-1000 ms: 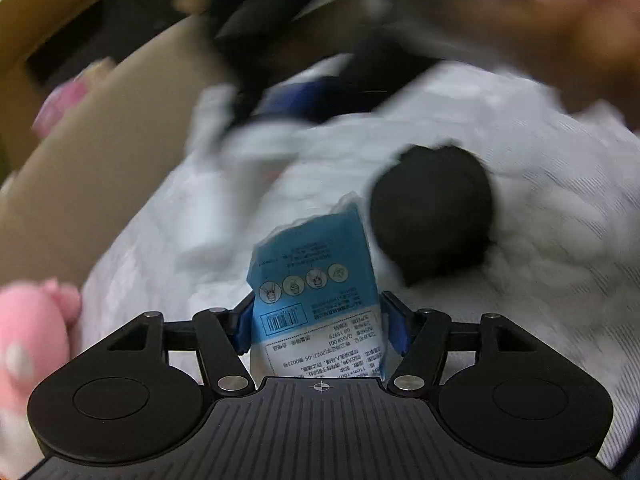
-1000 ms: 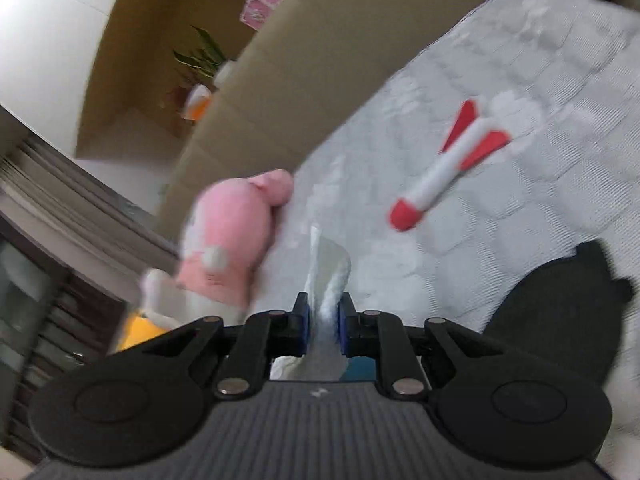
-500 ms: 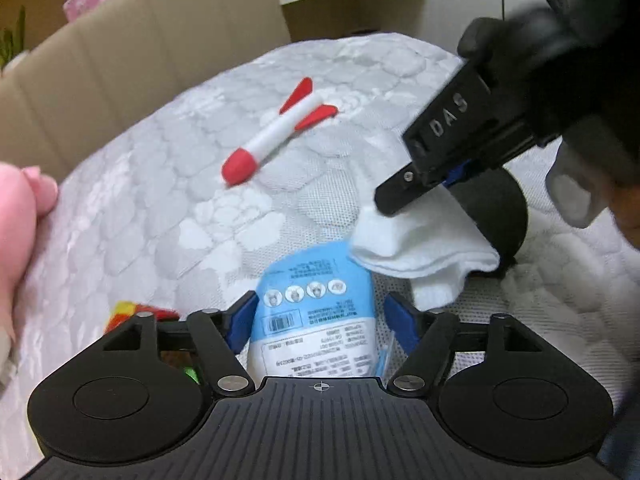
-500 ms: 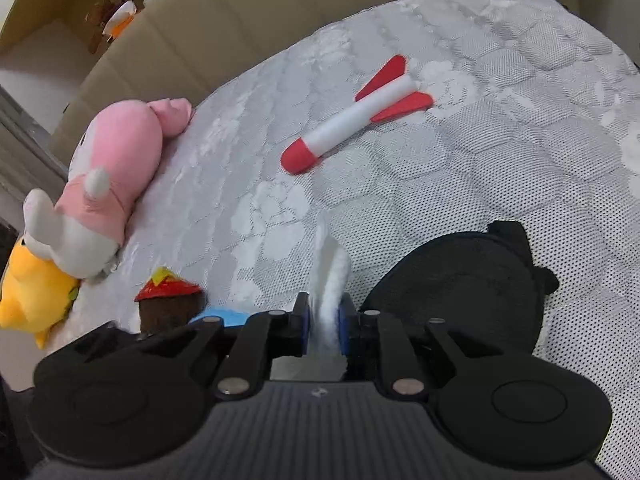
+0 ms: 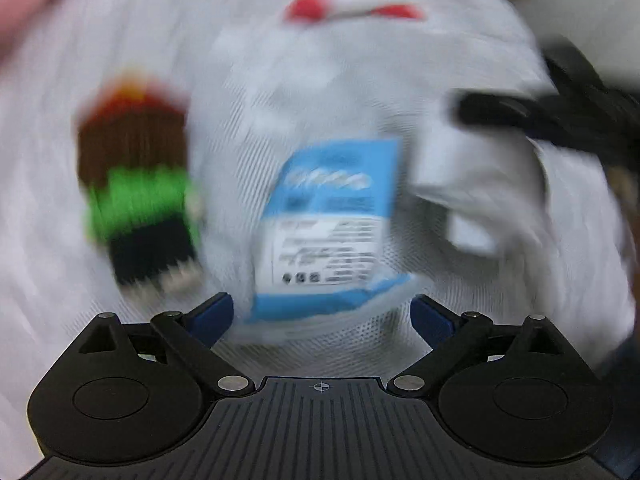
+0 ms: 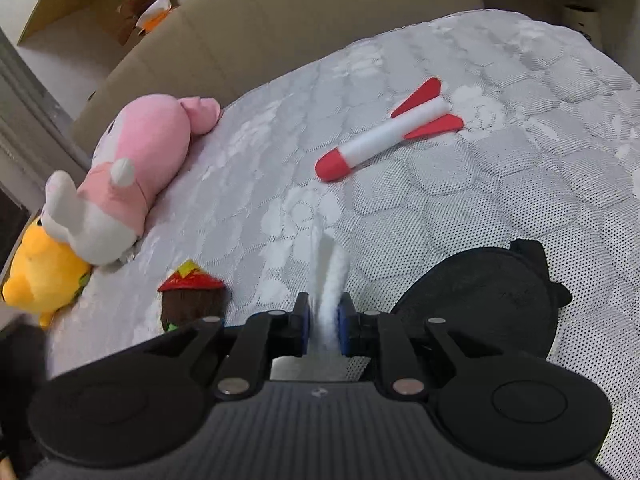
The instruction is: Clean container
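My right gripper (image 6: pixel 323 322) is clamped narrowly on a white wipe (image 6: pixel 331 280), which stands up between the blue pads as a thin folded strip. Just to its right, on the quilted mattress (image 6: pixel 460 184), lies the black container (image 6: pixel 484 304), a round dark shape partly hidden behind the gripper's linkage.

My left gripper (image 5: pixel 322 314) has its jaws spread wide, with nothing between them. The blue-and-white wipe packet (image 5: pixel 332 224) lies on the mattress (image 5: pixel 240 80) just ahead of the fingertips, apart from both pads as far as the heavy motion blur lets me judge.

The left wrist view shows me the packet, the white wipe (image 5: pixel 476 184) hanging off to the right and the dark tip of the other gripper (image 5: pixel 520 116) above it; the container I cannot make out there. The right wrist view is sharp and gives me what the left blurs: the red-and-white toy rocket (image 6: pixel 388 136) farther up the mattress, a pink plush (image 6: pixel 132 176) and a yellow plush (image 6: pixel 44 268) by the left edge, and a small brown toy with a red top (image 6: pixel 192 296) near the gripper's left side. That same toy (image 5: pixel 136 184) appears smeared in the left view, showing green and black bands below.
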{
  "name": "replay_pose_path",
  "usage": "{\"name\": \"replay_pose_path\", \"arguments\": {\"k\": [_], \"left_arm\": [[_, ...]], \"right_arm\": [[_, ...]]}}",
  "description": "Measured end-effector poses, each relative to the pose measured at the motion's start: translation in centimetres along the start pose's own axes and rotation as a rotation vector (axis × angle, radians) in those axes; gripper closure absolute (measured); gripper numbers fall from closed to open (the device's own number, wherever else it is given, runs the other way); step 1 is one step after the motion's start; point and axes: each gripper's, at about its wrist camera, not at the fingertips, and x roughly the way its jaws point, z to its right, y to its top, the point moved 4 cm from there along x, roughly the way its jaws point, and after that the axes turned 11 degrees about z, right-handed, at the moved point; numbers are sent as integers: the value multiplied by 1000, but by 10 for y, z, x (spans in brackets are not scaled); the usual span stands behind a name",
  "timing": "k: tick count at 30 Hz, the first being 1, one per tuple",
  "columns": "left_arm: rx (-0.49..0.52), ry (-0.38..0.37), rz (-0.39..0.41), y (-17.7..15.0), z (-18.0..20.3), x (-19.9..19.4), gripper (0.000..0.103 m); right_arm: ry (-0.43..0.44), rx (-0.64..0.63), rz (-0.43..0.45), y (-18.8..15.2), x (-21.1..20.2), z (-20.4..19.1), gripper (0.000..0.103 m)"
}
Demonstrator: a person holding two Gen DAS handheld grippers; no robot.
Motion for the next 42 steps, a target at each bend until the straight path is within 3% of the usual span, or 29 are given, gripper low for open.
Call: {"name": "replay_pose_path", "arguments": {"k": [1,2,3,5,7,9,10,13,15,18,19,20,22,24,26,29,31,35,37,40,42], "left_arm": [[-43,-15,19,3,-4,-1,5],[-75,-29,41,6,-7,-3,17],[-48,-20,73,9,-6,-7,36],[202,110,179,15,9,-16,56],[653,326,323,10,38,-19,56],[980,429,391,-10,63,-12,56],[1056,419,376,-21,71,-6,54],[1107,309,275,-45,86,4,53],[1141,300,277,-50,91,4,54],[1070,269,273,-42,88,-6,44],[1018,250,280,-35,84,-14,36],[947,228,290,-27,77,-26,21],[799,184,310,-9,63,-49,10],[628,178,326,9,41,-63,10],[435,209,347,28,13,-77,9],[130,278,324,45,-30,-74,9],[38,313,303,52,-43,-60,9],[85,298,304,66,-35,-25,8],[181,325,318,66,-33,-8,8],[415,402,324,63,-17,13,32],[537,357,328,55,-3,15,33]], "right_arm": [[-1,-3,0,0,0,-1,86],[-2,-5,1,0,1,-1,86],[-4,-4,6,1,1,0,86],[-7,7,21,3,0,2,86],[2,26,38,6,-2,4,86],[22,52,59,8,-5,5,86],[46,71,75,10,-7,5,86],[150,141,106,15,-12,1,86],[197,157,94,16,-5,-6,86],[201,113,39,11,14,-17,86],[197,88,13,8,21,-20,86],[195,74,-20,5,29,-22,86],[195,92,-112,-5,46,-18,86],[167,129,-202,-17,60,-10,84],[117,111,-237,-24,65,-5,80],[54,54,-233,-24,63,-4,84],[11,13,-216,-23,62,-3,85],[39,109,-176,-16,54,5,90],[36,133,-119,-7,40,8,90],[34,124,-37,2,16,9,90],[22,121,19,7,-1,10,90]]}}
